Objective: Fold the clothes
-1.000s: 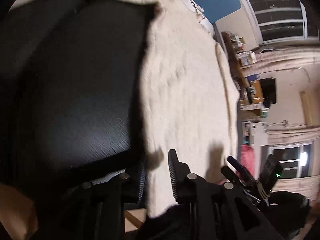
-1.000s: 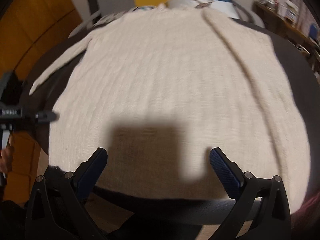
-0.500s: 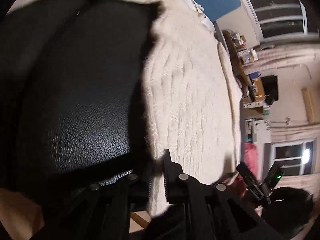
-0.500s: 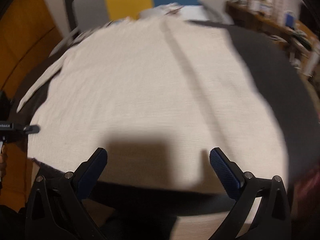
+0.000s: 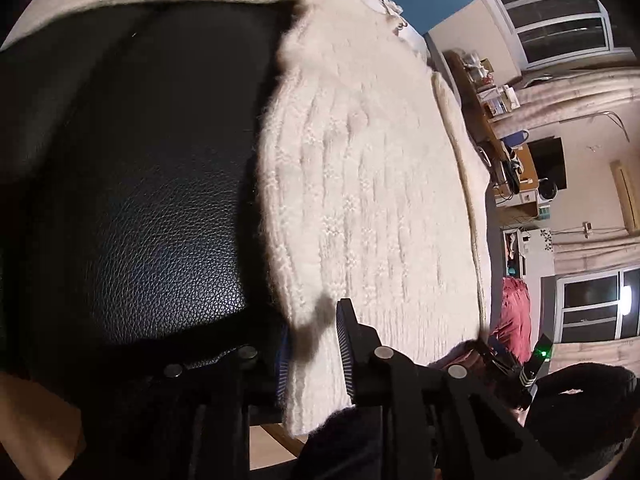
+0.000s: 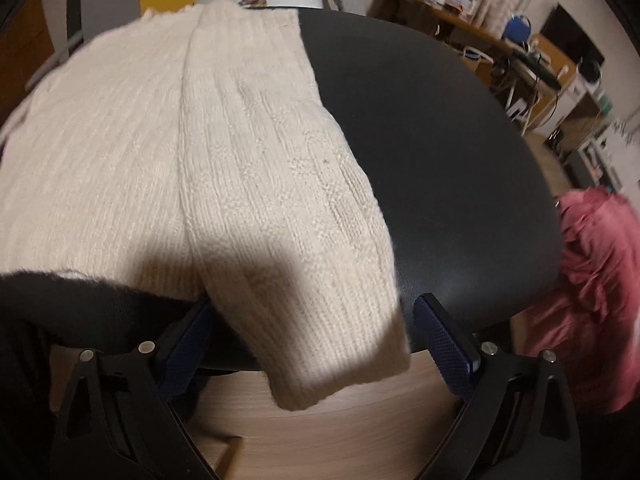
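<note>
Left wrist cam showed my left gripper (image 5: 312,344) w/ jaws just reopened a bit, the cream sweater (image 5: 360,200) hem between them; couldn't tell if it was pinched. Meanwhile my right gripper (image 6: 316,344) had slid from mid-hem to the sweater's right edge, fingers spread, so prob lining up a lift. Only right cam showed the folded-in sleeve (image 6: 280,184) hanging off the black table (image 6: 440,160).

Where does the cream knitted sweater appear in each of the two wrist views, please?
Left wrist: the cream knitted sweater fills the centre and right, its hem corner between the left claw's fingers.
Right wrist: the sweater covers the left and centre, a sleeve hanging off the near edge.
Shared landmark: the black leather table; also the red cloth.
</note>
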Demonstrator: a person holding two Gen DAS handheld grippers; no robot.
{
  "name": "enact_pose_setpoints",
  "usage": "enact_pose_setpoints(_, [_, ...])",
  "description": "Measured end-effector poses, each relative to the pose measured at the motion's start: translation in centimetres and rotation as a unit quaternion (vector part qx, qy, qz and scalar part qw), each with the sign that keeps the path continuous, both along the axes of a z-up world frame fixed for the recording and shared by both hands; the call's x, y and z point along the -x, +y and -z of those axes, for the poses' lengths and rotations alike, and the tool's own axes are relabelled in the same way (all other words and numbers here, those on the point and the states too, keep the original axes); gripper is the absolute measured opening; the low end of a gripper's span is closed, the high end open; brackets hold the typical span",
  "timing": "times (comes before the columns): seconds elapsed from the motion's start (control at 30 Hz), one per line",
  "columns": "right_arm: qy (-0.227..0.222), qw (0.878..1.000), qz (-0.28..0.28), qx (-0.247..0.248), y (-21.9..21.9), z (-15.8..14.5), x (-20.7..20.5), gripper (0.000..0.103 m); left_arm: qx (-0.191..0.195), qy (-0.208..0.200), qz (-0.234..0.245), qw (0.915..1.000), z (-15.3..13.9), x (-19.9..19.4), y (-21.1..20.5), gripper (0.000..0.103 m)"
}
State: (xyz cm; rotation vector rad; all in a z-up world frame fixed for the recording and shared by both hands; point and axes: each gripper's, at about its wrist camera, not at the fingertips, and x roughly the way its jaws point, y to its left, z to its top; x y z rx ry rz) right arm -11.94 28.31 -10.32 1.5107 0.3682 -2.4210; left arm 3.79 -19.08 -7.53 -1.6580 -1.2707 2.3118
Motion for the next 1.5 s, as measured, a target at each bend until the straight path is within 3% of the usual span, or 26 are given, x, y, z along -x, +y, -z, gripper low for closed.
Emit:
enact_pose_setpoints(0.1, [-0.006,1.0,0.004,0.023,0.9,0.2,-0.1,0.099,-0.02,0.0,-0.01,0.9998,0.2,-0.4,-0.4,0.021])
enact_pose_setpoints(0.27, [0.011,1.0,-0.008,0.008,0.3,-0.2,-1.1,0.098,-0.041,-0.002,-0.023,0.9989,0.4,-0.6,-1.0,0.021])
enact_pose_setpoints(0.3, [0.006,1.0,-0.001,0.012,0.6,-0.3,-1.1,0.089,-0.04,-0.002,-0.022,0.9989,0.4,-0.6,-1.1,0.021])
enact_pose_setpoints(0.33, [0.001,1.0,0.008,0.018,0.8,-0.5,-1.0,0.071,-0.038,-0.001,-0.021,0.9991,0.4,-0.5,-1.0,0.021])
enact_pose_setpoints(0.37, [0.007,1.0,0.014,0.008,1.0,-0.9,-1.1,0.059,-0.035,0.0,-0.019,0.9992,0.4,-0.6,-1.0,0.021])
enact_pose_setpoints(0.4, [0.015,1.0,0.019,-0.006,1.1,-1.4,-1.3,0.028,-0.032,0.0,-0.018,0.9993,0.4,-0.7,-1.1,0.021])
enact_pose_setpoints(0.43, [0.02,0.999,0.014,-0.021,0.9,-1.6,-1.4,0.017,-0.029,0.002,-0.017,0.9994,0.3,-0.6,-0.9,0.021])
enact_pose_setpoints(0.6, [0.042,0.995,-0.014,-0.088,-0.7,-2.1,-1.6,0.015,-0.029,0.008,-0.017,0.9994,0.3,-0.7,-1.0,0.021])
enact_pose_setpoints(0.8, [0.095,0.985,-0.014,-0.143,-1.1,-4.2,2.5,0.013,0.0,0.009,0.0,1.0,0.0,-0.5,-0.4,0.021])
enact_pose_setpoints(0.97, [0.149,0.976,0.051,-0.151,1.4,-8.6,11.0,0.013,-0.013,0.008,-0.004,0.9999,0.2,-0.6,-0.7,0.021])
enact_pose_setpoints(1.1, [0.149,0.968,0.144,-0.14,5.0,-10.5,18.6,0.014,-0.016,0.006,-0.003,0.9999,0.4,-0.5,-0.8,0.02])
enact_pose_setpoints(1.17, [0.113,0.971,0.182,-0.109,6.5,-9.7,20.8,0.018,-0.011,0.003,-0.001,0.9999,0.2,-0.4,-0.7,0.02])
enact_pose_setpoints(1.23, [0.103,0.971,0.209,-0.051,7.7,-9.1,21.3,0.044,-0.011,-0.002,-0.001,0.9999,0.1,-0.2,-0.6,0.02])
enact_pose_setpoints(1.33, [0.137,0.97,0.202,0.005,8.1,-9.7,19.1,0.064,-0.019,-0.008,-0.003,0.9998,0.3,0.0,-0.9,0.02])
enact_pose_setpoints(1.43, [0.12,0.983,0.107,0.088,6.6,-10.0,15.6,0.065,-0.013,-0.007,0.006,0.9999,0.3,0.1,-0.8,0.02])
enact_pose_setpoints(1.5, [0.084,0.991,0.03,0.098,4.0,-8.8,12.9,0.065,-0.004,-0.01,0.007,0.9999,0.2,0.1,-0.7,0.019])
